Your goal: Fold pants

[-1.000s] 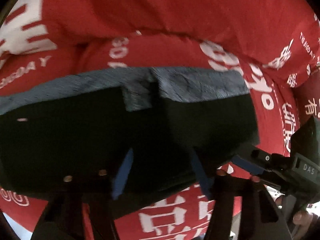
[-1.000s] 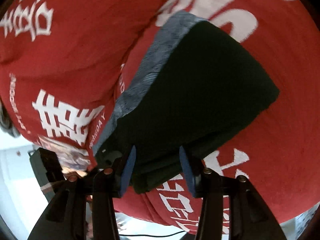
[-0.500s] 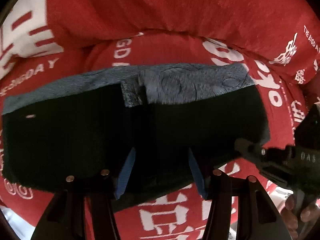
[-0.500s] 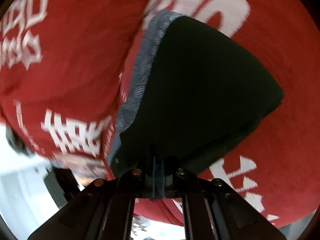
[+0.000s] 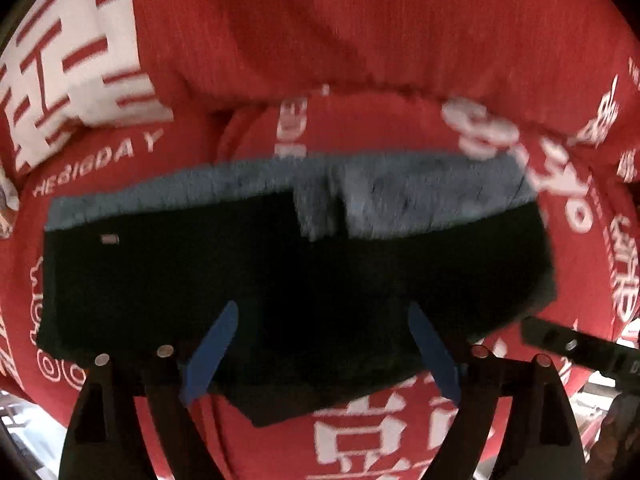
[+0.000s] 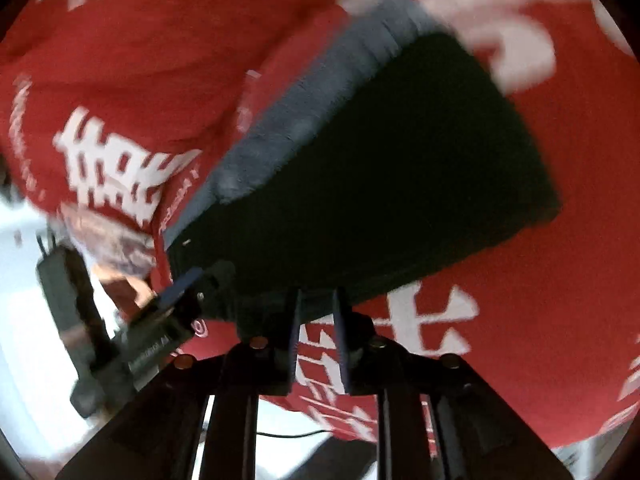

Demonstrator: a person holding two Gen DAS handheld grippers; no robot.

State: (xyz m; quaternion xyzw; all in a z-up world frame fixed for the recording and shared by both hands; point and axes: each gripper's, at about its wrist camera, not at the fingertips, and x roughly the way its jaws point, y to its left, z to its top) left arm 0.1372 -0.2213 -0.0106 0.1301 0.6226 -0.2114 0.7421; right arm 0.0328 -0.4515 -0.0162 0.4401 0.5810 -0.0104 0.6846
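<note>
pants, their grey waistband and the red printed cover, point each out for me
pants (image 5: 280, 292), left wrist view, black folded body
grey waistband (image 5: 420, 196), left wrist view, right half of the band
red printed cover (image 6: 520, 320), right wrist view, bare red area

pants (image 5: 280, 292) near edge: in the left wrist view, hidden behind the left gripper (image 5: 320, 344) fingers and mounts
pants surface: too dark to tell folds or layers apart
grey band (image 6: 304, 120): smeared by motion blur, texture unreadable
red blanket (image 6: 120, 40) lettering: blurred in the right wrist view, cut off by the lens rim in both
right gripper (image 6: 316, 320): jaws opening, pad contact with the pants edge unclear
hand (image 6: 128, 292): blurred, mostly hidden behind the other gripper
</note>
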